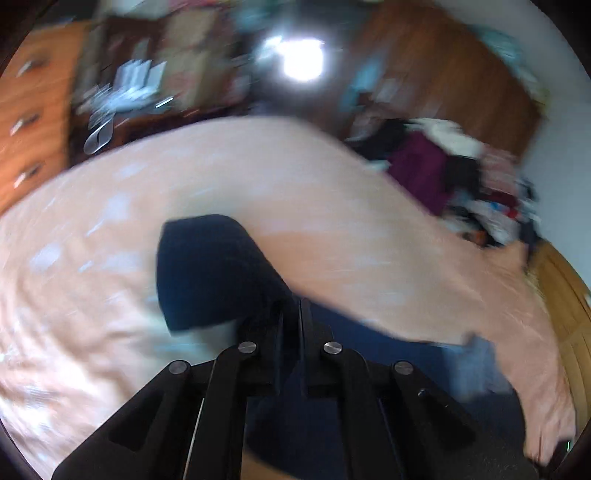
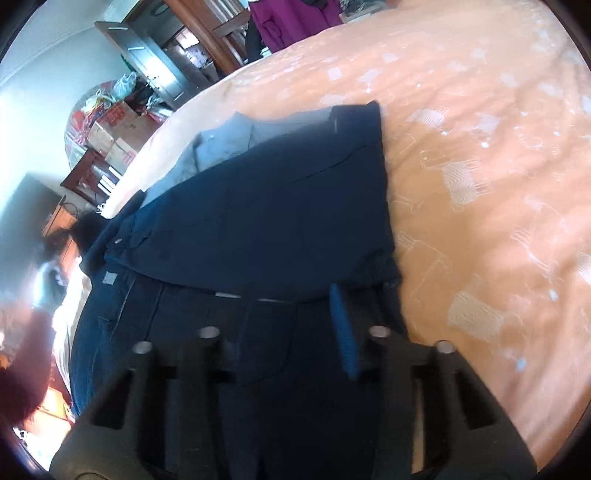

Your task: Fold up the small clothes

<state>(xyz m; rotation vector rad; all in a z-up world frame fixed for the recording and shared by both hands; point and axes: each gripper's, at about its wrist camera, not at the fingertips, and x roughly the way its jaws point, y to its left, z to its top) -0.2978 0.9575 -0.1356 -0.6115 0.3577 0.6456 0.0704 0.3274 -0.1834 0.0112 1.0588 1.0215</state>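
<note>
A dark navy garment lies folded over on the orange bedspread; a pale grey-blue garment pokes out from under its far edge. My right gripper hovers over the navy garment's near part, open, with its blue-padded finger well apart from the other. The left wrist view is smeared by motion. There my left gripper is shut on a flap of the navy garment, which hangs lifted above the bedspread. More navy cloth and the grey-blue garment lie lower right.
A pile of mixed clothes sits at the bed's far side. Wooden drawers and a wardrobe stand behind. Off the bed's left edge are cardboard boxes and a dark cabinet. A purple garment hangs beyond.
</note>
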